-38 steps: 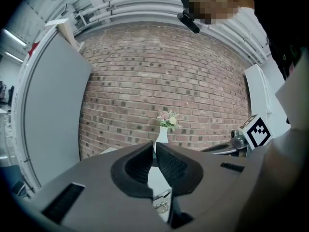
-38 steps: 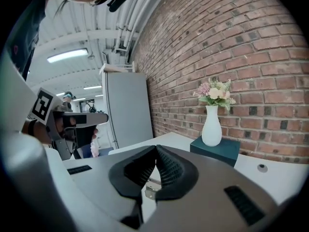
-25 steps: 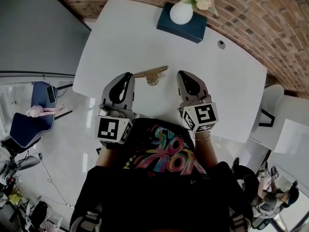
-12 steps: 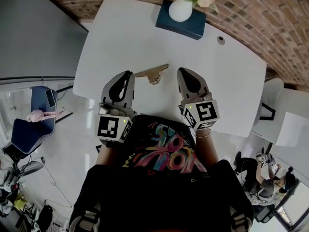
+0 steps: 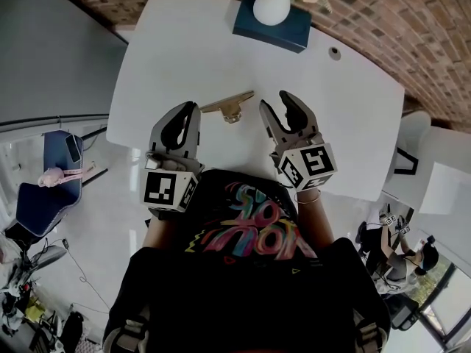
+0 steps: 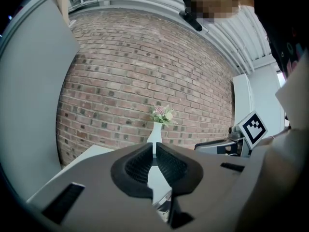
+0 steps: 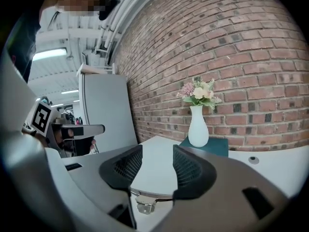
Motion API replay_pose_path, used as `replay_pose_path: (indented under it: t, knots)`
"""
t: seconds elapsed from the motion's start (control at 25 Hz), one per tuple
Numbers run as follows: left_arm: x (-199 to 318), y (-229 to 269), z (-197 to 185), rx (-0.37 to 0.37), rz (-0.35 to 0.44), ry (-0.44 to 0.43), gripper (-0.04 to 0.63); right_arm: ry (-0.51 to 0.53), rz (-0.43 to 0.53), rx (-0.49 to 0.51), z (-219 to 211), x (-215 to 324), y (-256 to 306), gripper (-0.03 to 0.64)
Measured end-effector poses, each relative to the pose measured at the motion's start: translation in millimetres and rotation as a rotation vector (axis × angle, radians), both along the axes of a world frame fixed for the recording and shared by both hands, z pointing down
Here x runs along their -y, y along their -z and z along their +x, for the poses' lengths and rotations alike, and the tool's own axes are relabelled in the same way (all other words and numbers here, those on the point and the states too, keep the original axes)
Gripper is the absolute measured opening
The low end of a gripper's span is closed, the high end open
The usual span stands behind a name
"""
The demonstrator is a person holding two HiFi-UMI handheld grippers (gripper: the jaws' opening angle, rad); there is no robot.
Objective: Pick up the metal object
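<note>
Table [image 5: 184, 50], metal object [image 5: 228, 103] whole overhead

The desk [image 5: 353, 116] lay bare all round the metal object [image 5: 229, 107]. The left hand-held gripper [image 5: 193, 110] stood just left of the object with its jaws together. The right hand-held gripper [image 5: 275, 104] stood just right of it, its jaws opening over bare desk. Well beyond the object, at the far edge, a white vase [image 5: 271, 4] on a teal box [image 5: 291, 37] blocked that side.

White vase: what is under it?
The white vase stands on a dark teal box lying on the white table. What the box covers cannot be seen.
</note>
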State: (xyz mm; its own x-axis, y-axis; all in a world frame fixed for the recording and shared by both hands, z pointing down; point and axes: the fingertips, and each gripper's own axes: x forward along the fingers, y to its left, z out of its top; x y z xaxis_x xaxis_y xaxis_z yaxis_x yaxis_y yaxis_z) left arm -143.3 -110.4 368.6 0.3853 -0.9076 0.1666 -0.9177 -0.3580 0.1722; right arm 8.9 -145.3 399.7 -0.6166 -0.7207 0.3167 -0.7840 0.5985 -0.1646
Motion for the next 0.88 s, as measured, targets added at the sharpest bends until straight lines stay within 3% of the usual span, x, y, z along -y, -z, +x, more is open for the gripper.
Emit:
replay_pose_path:
  t: [0.56, 0.88]
  knots:
    - [8.8, -22.3, 4.8, 0.000, -0.035, -0.017, 0.037, 0.075, -0.073, -0.028, -15.8, -7.8, -43.8, 0.221]
    - [15.0, -43.3, 4.5, -0.006, -0.065, -0.020, 0.037, 0.113, -0.142, -0.035, -36.3, -5.4, -88.3, 0.272]
